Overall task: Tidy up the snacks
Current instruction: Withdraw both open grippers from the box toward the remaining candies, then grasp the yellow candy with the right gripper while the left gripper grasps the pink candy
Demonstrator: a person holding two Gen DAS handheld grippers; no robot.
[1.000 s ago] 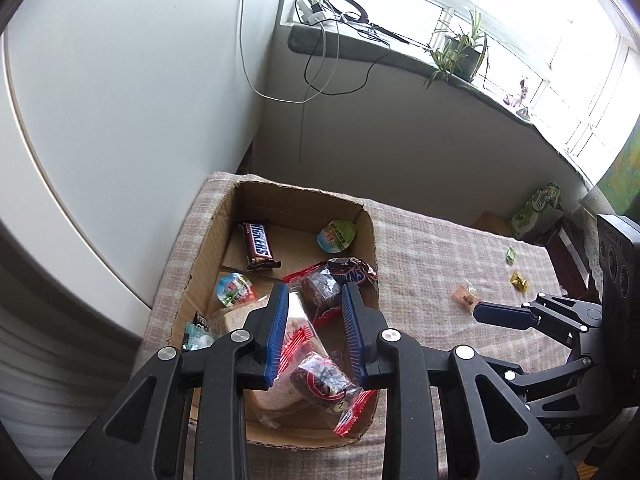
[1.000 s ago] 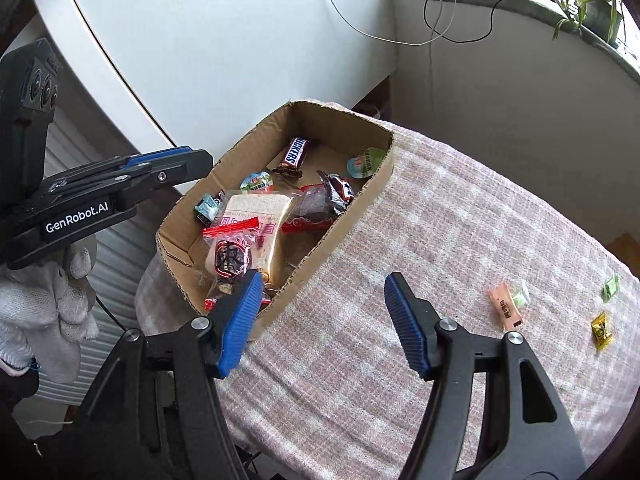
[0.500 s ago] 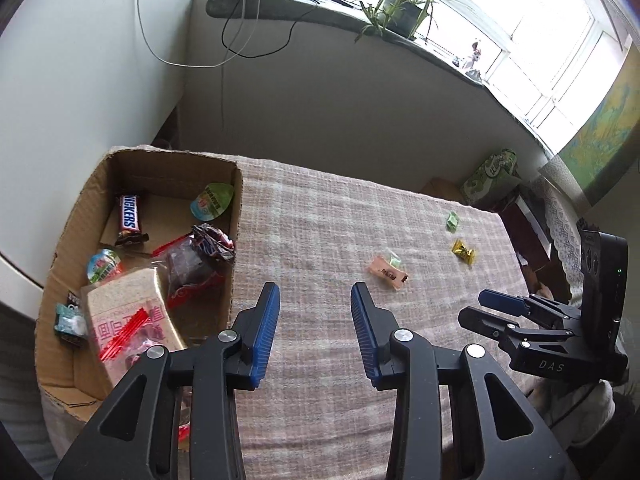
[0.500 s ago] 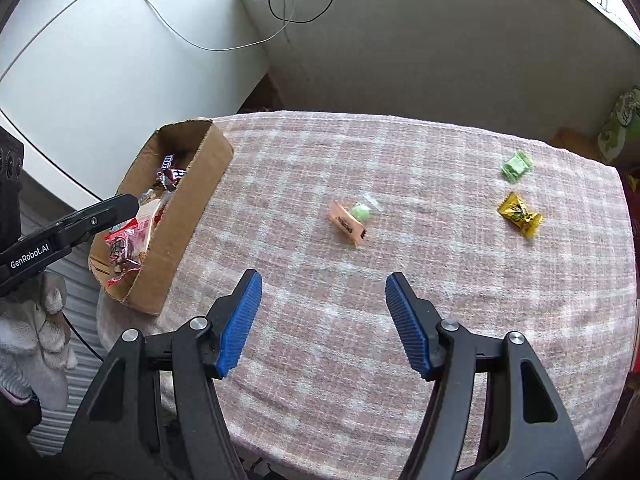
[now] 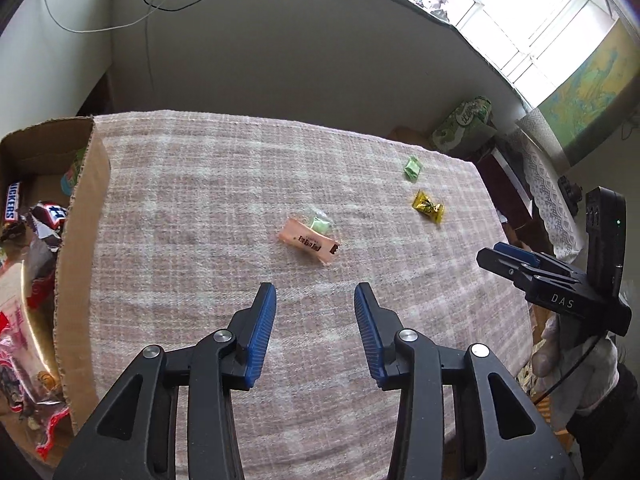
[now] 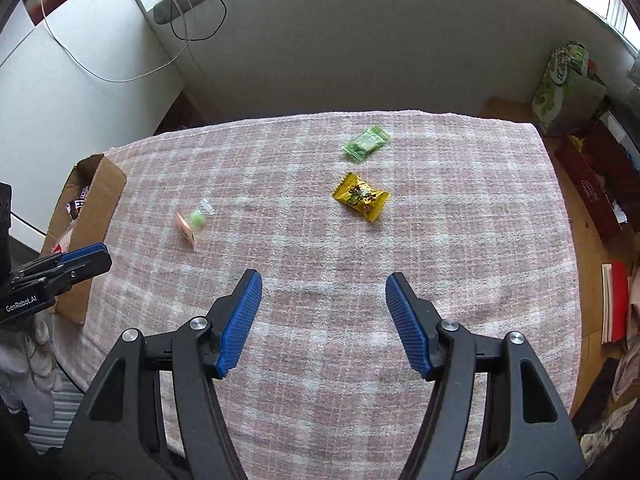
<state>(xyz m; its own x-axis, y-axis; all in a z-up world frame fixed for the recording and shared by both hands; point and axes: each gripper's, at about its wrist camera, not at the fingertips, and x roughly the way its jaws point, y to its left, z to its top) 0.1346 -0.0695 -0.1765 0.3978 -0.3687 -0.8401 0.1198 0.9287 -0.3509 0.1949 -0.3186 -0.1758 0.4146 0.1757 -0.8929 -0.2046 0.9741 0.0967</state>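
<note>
A woven cloth in a faded pink-and-white check covers the worktop (image 5: 192,208), its surface nubbly and slightly wrinkled. The cardboard box (image 5: 80,240), plain brown with a ragged corrugated rim, sits at the cloth's left edge and serves as the landmark here; glossy crinkled wrappers and a brown chocolate bar (image 5: 12,202) lie inside it. To the right of the box, out on the open cloth, lies a flat, oblong peach-coloured packet (image 5: 309,241) with dark print, and a small pale green sweet in clear film (image 5: 320,222) touches its far side. Further right of the box rest a yellow foil candy (image 5: 428,207) with pinched, twisted-looking ends and, just beyond it, a small green square wrapper (image 5: 413,168). The left hand-held gripper (image 5: 315,306) hangs over the cloth to the right of the box with its ribbed blue pads apart; its jaws have just been opening and nothing lies between them, the peach packet lying a little ahead of the tips. The right hand-held gripper (image 6: 323,294) is also spread wide and empty, farther from the box, with the yellow candy (image 6: 361,197) ahead of its tips and the green wrapper (image 6: 366,142) beyond that. Both tools are matte black plastic with silver rivets.
</note>
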